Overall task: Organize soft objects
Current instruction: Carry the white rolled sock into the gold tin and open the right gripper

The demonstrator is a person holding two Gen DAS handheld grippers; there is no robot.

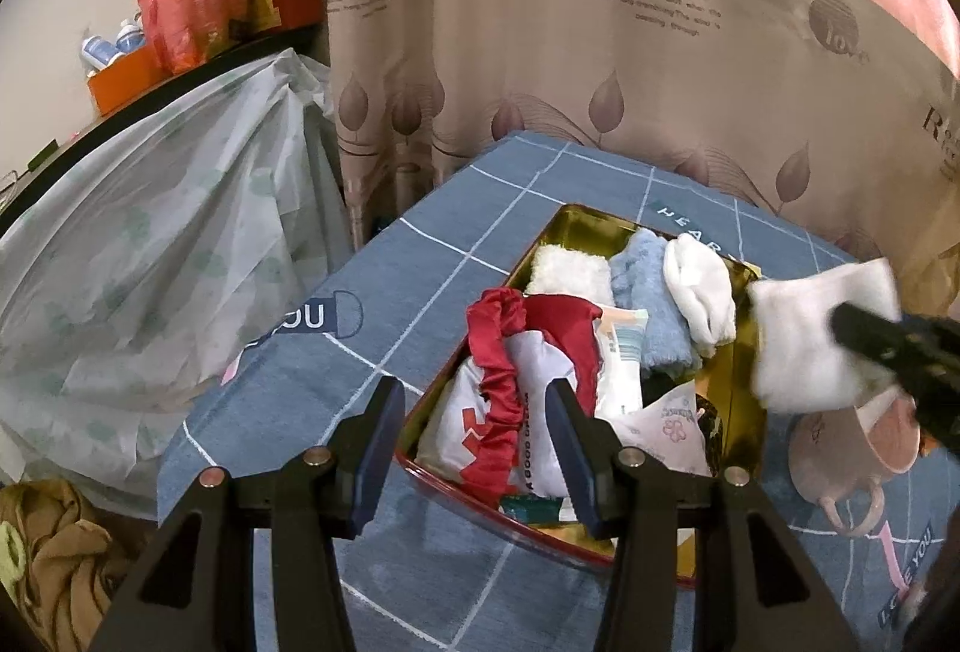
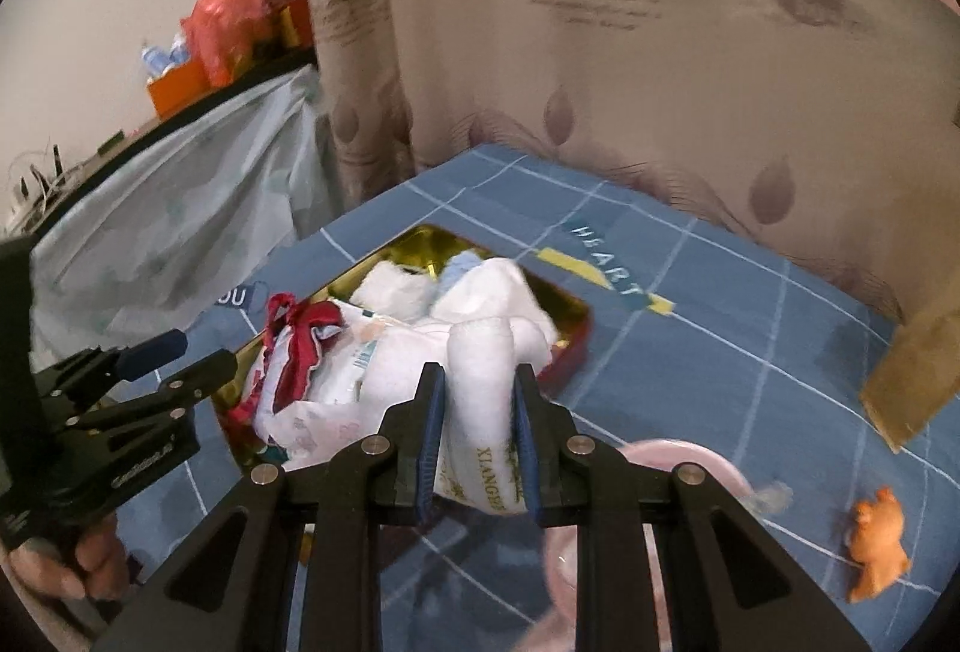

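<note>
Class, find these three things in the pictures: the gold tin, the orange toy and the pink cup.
gold tin (image 1: 735, 382), left wrist view, bare inner right wall.
orange toy (image 2: 877, 544), right wrist view, middle of its body.
pink cup (image 1: 840, 442), left wrist view, outer side wall.

Each wrist camera looks forward and steeply down along its own fingers, close above the blue tablecloth (image 1: 420, 292). Both views share the gold tin (image 1: 738, 394) and the leaf-print curtain (image 2: 660, 82) behind it.
</note>
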